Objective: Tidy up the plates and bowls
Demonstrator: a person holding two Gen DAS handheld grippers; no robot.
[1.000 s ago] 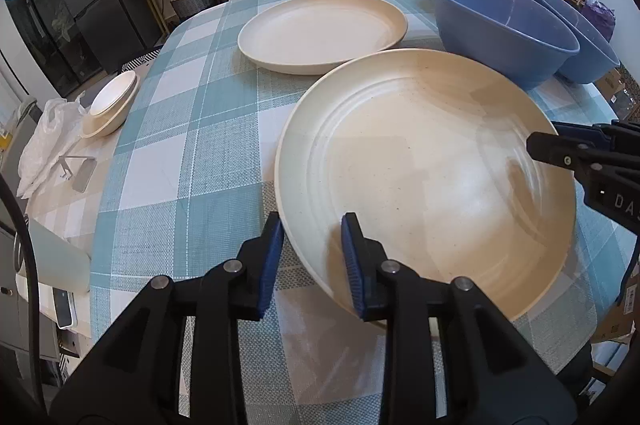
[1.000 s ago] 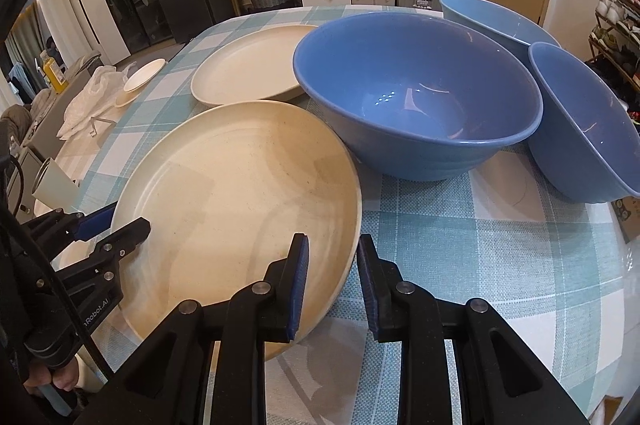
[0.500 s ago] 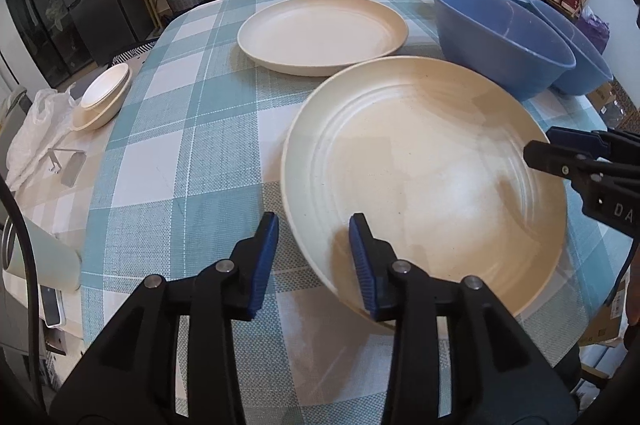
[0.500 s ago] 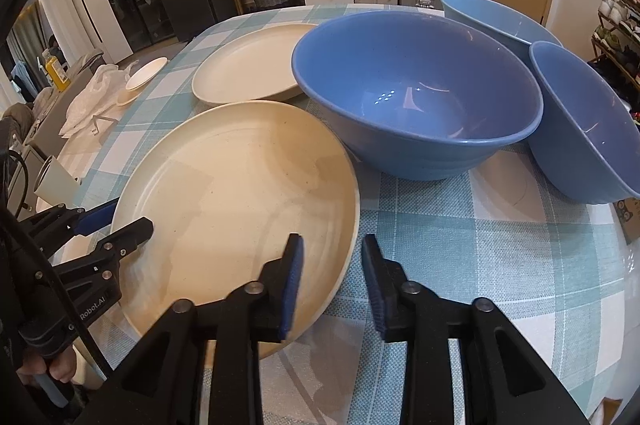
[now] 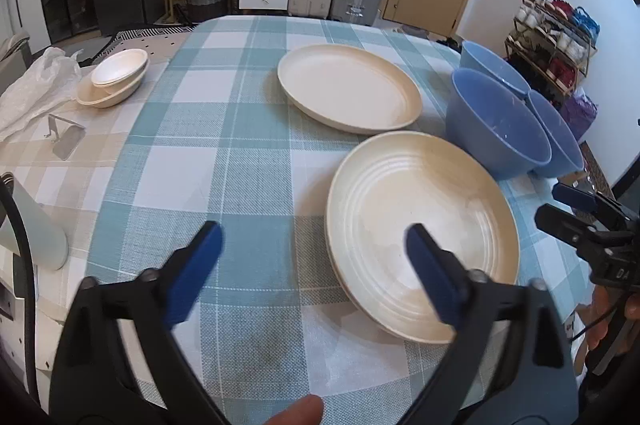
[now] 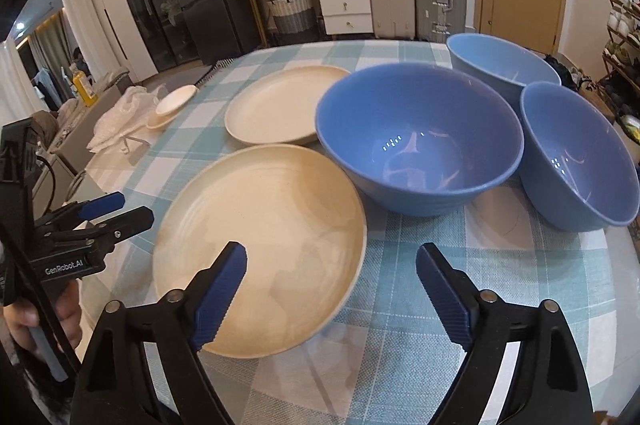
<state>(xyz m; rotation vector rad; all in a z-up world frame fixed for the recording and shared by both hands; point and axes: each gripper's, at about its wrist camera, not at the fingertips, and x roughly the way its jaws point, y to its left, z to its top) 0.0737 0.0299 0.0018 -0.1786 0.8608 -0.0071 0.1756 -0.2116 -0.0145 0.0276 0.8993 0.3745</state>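
While lying flat on the checked tablecloth [image 5: 224, 145], near cream plate [image 6: 264, 245] touched by nothing; beside it big blue bowl [image 6: 420, 141]. Left gripper [image 5: 312, 249] and right gripper [image 6: 332, 265] both opening wide, gripping nothing.

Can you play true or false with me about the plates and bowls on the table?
1. Three blue bowls stand on the checked tablecloth. True.
2. The near plate sits inside a bowl. False: it lies on the cloth beside them.
3. The right gripper pinches the near plate. False: its jaws are opening, off the rim.
4. A far plate lies behind the near one. True.
5. The bowls are stacked. False: they stand side by side.
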